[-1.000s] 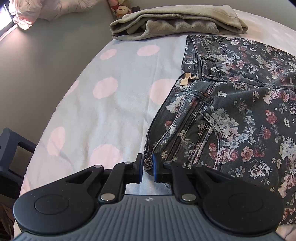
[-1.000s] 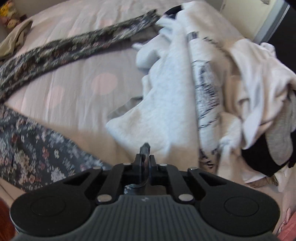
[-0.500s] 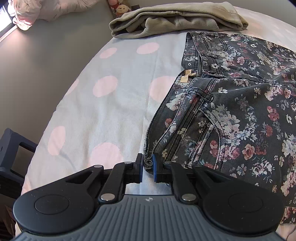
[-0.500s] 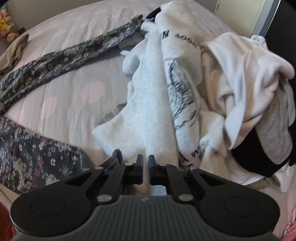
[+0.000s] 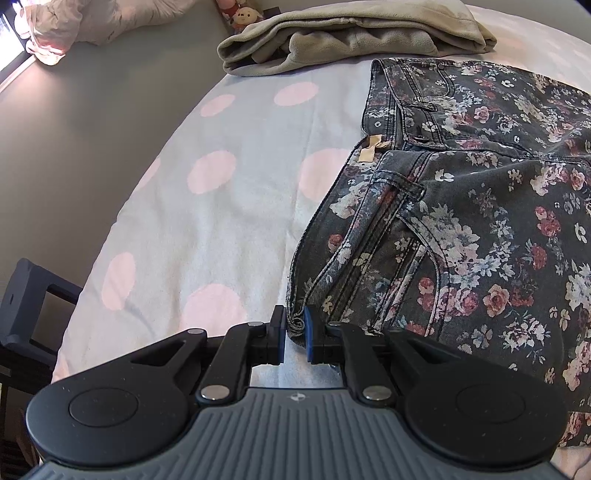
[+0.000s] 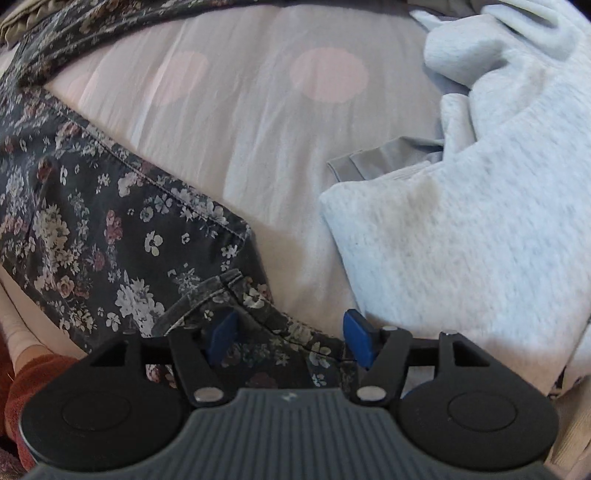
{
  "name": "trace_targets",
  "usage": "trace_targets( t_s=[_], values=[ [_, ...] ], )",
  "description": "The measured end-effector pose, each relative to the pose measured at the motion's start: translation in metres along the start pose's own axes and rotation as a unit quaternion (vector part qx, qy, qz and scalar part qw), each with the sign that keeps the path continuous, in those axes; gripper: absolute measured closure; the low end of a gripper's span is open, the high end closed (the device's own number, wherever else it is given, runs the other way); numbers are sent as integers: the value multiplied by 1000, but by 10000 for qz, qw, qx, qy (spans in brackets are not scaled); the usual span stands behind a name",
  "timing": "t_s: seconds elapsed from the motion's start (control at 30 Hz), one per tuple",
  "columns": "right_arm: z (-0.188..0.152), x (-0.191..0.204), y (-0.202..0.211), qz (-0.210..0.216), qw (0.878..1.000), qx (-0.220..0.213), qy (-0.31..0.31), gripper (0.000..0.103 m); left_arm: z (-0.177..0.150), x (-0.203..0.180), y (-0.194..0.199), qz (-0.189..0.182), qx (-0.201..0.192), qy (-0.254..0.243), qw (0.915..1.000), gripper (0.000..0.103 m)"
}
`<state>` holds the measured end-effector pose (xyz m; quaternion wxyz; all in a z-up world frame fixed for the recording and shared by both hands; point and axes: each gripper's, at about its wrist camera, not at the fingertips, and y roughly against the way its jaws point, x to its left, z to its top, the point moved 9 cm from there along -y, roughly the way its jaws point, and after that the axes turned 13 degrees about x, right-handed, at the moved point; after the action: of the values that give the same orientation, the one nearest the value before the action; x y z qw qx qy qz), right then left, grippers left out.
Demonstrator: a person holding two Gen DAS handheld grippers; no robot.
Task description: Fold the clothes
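Observation:
Dark floral jeans (image 5: pixel 461 221) lie on the polka-dot bed sheet (image 5: pixel 207 206), waistband toward the far side. My left gripper (image 5: pixel 294 332) is shut on a corner of the jeans' waistband at the near edge. In the right wrist view a leg of the floral jeans (image 6: pixel 110 229) lies at the left, its hem end under my right gripper (image 6: pixel 291 334), which is open with the fabric lying loose between the blue pads.
A folded olive-grey garment (image 5: pixel 351 37) lies at the far side of the bed, with a small plush toy (image 5: pixel 243 14) behind it. A pale grey sweatshirt (image 6: pixel 480 206) lies heaped to the right of my right gripper. A dark frame (image 5: pixel 22 314) stands at the bed's left edge.
My right gripper has opened, let go of the jeans leg and dropped low over its hem. The left gripper kept its hold and shifted only slightly.

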<state>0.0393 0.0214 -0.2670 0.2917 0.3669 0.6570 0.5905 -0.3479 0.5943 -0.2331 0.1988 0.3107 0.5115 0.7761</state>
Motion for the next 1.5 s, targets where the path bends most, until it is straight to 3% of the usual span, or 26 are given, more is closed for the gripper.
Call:
trace_targets(
  t_s=[0.17, 0.27, 0.3, 0.4, 0.6, 0.83, 1.03, 1.23, 1.43, 1.5],
  values=[
    [-5, -7, -19, -167, 9991, 313, 211, 39, 1, 1, -6, -31, 40, 43, 10000, 95],
    [-12, -11, -21, -222, 9992, 268, 217, 56, 1, 1, -9, -45, 65, 81, 9999, 94],
    [-14, -12, -19, -249, 9992, 223, 201, 72, 1, 1, -10, -37, 68, 74, 9999, 94],
    [-24, -14, -8, -315, 9993, 41, 192, 83, 0, 0, -10, -5, 61, 54, 10000, 94],
    [-52, -32, 46, -551, 9957, -727, -187, 85, -1, 1, -7, -63, 31, 112, 9999, 94],
    [-94, -96, 115, -824, 9747, -1594, -1332, 86, -4, 3, -6, -140, 12, 196, 9997, 94],
    [-115, -105, 116, -706, 9666, -1776, -1710, 86, -4, 8, 6, -143, -93, 218, 9996, 96],
    [-102, -96, 144, -777, 9565, -2241, -1699, 86, 3, 19, 28, -300, -178, 249, 9991, 97],
    [-111, -117, 142, -751, 9548, -2136, -1927, 87, -3, 17, 30, -242, -94, -23, 9997, 97],
    [-114, -122, 130, -740, 9552, -2050, -2004, 87, -6, 20, 22, 55, 2, -49, 10000, 103]
  ],
)
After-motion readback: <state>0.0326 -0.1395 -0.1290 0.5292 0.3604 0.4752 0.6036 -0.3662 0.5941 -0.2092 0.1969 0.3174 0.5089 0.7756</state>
